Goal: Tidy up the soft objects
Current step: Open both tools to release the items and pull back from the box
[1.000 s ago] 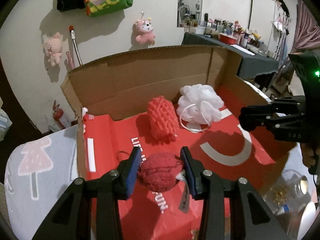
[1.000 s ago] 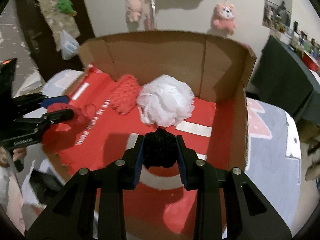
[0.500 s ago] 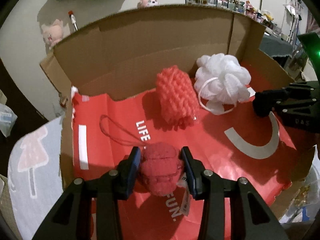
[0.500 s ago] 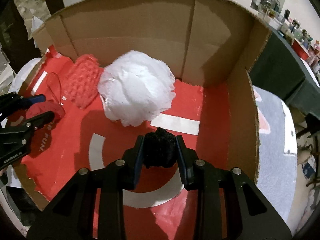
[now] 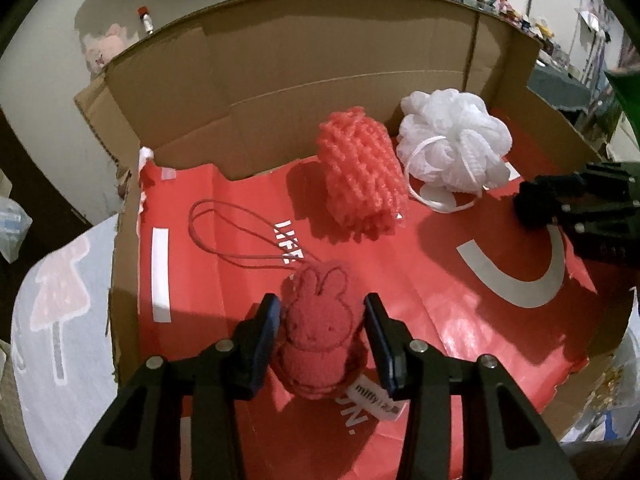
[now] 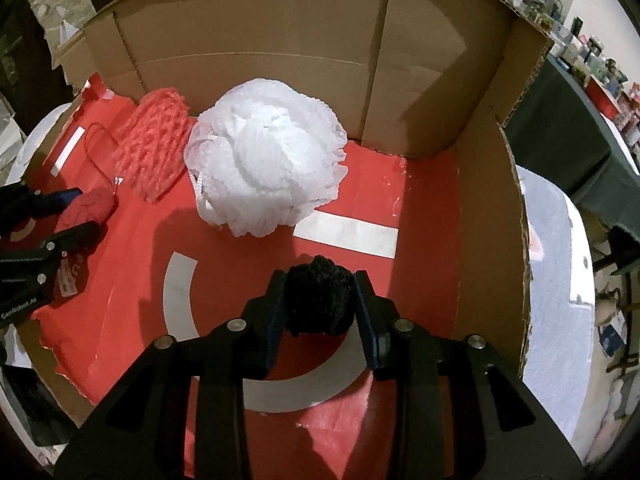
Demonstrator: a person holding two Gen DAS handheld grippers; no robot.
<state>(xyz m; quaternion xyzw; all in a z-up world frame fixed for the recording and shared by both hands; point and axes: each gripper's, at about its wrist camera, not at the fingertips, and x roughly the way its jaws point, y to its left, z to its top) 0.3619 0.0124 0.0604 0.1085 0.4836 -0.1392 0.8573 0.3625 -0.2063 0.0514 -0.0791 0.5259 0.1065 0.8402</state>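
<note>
My left gripper [image 5: 320,330] is shut on a red plush rabbit [image 5: 320,336] with a white tag, low over the red liner [image 5: 460,312] of a cardboard box [image 5: 280,64]; its red cord lies on the liner. My right gripper [image 6: 320,306] is shut on a black fuzzy ball [image 6: 320,300] inside the box near its right wall. A white mesh bath pouf [image 6: 268,160] and a coral knitted sponge [image 6: 154,152] lie at the back. The pouf [image 5: 456,144] and the sponge [image 5: 360,172] also show in the left wrist view, as does the right gripper [image 5: 524,202]. The left gripper [image 6: 72,214] shows in the right wrist view.
The box stands on a white-grey printed cloth [image 5: 56,320]. Its tall cardboard back and right walls [image 6: 480,240] enclose the grippers. A dark table with small items [image 6: 568,120] stands to the right. Plush toys hang on the wall behind.
Both grippers moved forward and down into the box, still holding their objects. The red rabbit now sits low on the liner, its face turned up.
</note>
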